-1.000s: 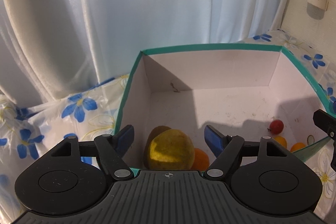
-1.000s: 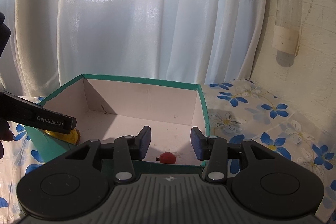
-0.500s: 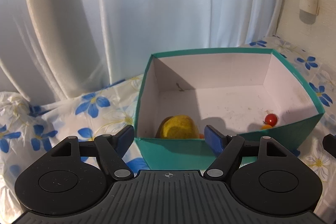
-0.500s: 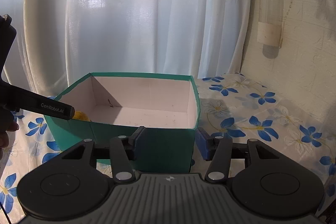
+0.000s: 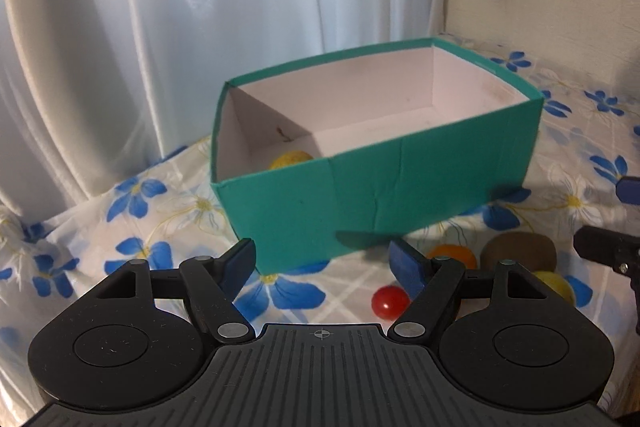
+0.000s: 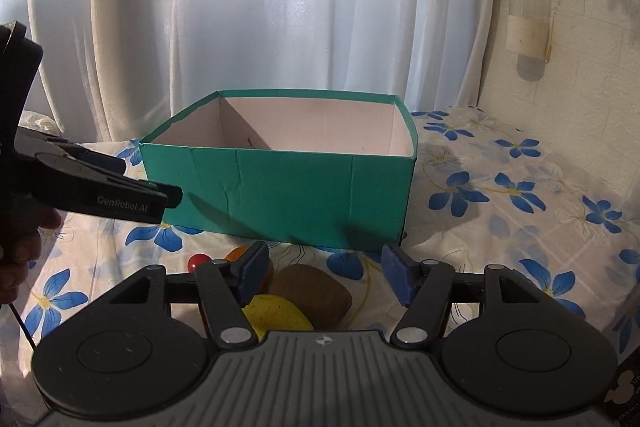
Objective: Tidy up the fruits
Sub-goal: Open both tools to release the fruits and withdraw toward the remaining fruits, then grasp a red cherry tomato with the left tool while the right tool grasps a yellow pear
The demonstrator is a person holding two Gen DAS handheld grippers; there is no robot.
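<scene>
Fruits, loose: 4 on the cloth, ahead of both sets of jaws and short of the box. Brown fruit and yellow fruit lie touching, between the right gripper's jaws; orange fruit and red fruit sit by the left gripper's right jaw.

Fruits, boxed: 1 yellow piece visible in the teal box (floor mostly hidden).

Jaws: left spread wide, empty; right just been opening, pinching nothing.

Status: judged part done.
</scene>
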